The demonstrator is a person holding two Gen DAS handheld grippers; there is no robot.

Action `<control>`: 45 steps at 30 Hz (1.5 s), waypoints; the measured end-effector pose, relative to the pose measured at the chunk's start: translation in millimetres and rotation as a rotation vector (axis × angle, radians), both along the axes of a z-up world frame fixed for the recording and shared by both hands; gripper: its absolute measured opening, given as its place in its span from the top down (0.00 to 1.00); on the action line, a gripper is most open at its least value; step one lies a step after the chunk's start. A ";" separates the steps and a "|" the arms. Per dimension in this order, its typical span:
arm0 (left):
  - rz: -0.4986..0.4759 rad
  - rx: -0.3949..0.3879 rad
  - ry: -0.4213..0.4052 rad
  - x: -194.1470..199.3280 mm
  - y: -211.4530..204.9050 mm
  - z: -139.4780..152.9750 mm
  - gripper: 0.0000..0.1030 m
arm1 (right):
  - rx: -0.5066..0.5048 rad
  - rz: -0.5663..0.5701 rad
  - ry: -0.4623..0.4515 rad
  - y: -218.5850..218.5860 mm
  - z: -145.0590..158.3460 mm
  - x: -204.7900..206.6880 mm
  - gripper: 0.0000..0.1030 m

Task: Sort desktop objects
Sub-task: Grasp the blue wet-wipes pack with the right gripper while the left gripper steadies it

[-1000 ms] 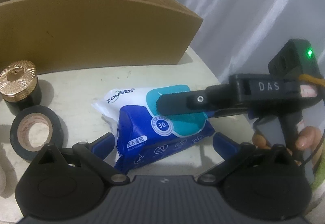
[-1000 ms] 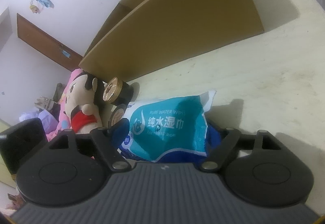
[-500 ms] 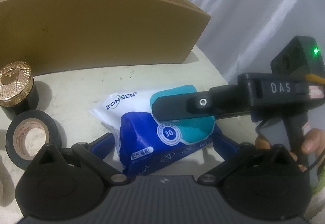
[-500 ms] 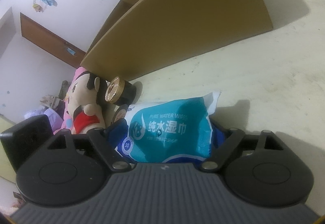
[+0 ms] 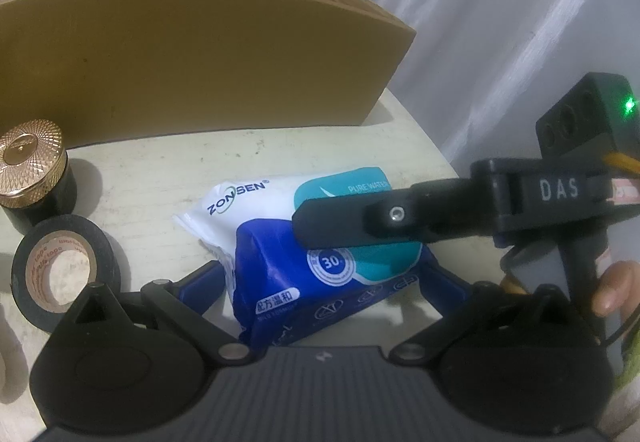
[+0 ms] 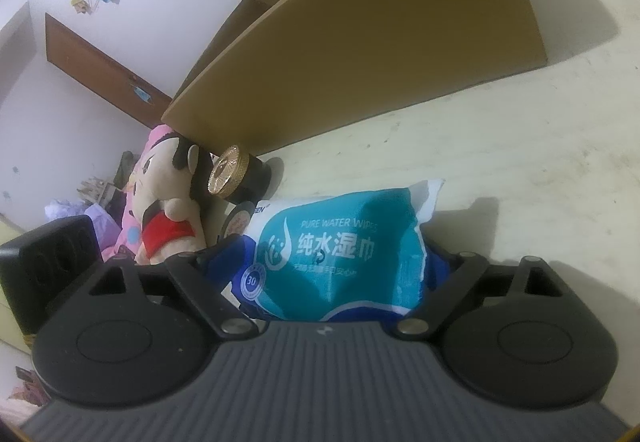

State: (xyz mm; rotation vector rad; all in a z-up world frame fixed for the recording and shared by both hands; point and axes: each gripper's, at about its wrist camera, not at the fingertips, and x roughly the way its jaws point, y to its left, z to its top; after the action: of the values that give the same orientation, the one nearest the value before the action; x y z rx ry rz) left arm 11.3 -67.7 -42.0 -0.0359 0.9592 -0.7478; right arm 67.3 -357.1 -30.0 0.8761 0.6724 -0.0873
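Observation:
A blue, white and teal wet-wipes pack (image 5: 280, 242) lies on the cream desk. My left gripper (image 5: 320, 278) is open, its blue fingers (image 5: 200, 282) flanking the pack's near end. The right gripper reaches in from the right, and its black finger (image 5: 340, 222) crosses the pack's top. In the right wrist view the wipes pack (image 6: 336, 246) fills the gap of my right gripper (image 6: 328, 262), whose jaws are opening. I cannot see its pads pressing on the pack.
A long open cardboard box (image 5: 200, 61) stands behind the pack. A black jar with a gold lid (image 5: 32, 169) and a black tape roll (image 5: 64, 266) sit at the left. A plush doll (image 6: 168, 193) lies beyond them. A hand (image 5: 612, 290) holds the right gripper's handle. White curtains hang at the right.
The right gripper's fingers have spread wider around the pack. The pack stays on the desk between both grippers. The left view has shifted only slightly.

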 end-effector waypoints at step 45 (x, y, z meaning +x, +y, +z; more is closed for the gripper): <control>-0.054 -0.032 -0.037 -2.0 28.7 -5.5 0.00 | -0.050 -0.005 -0.021 7.4 1.0 -10.8 0.21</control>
State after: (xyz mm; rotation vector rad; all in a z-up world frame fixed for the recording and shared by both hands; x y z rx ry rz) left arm 9.3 -39.0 -47.5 -0.0243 0.9163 -0.8114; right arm 56.5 -349.7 -29.1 0.8294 0.6463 -0.0988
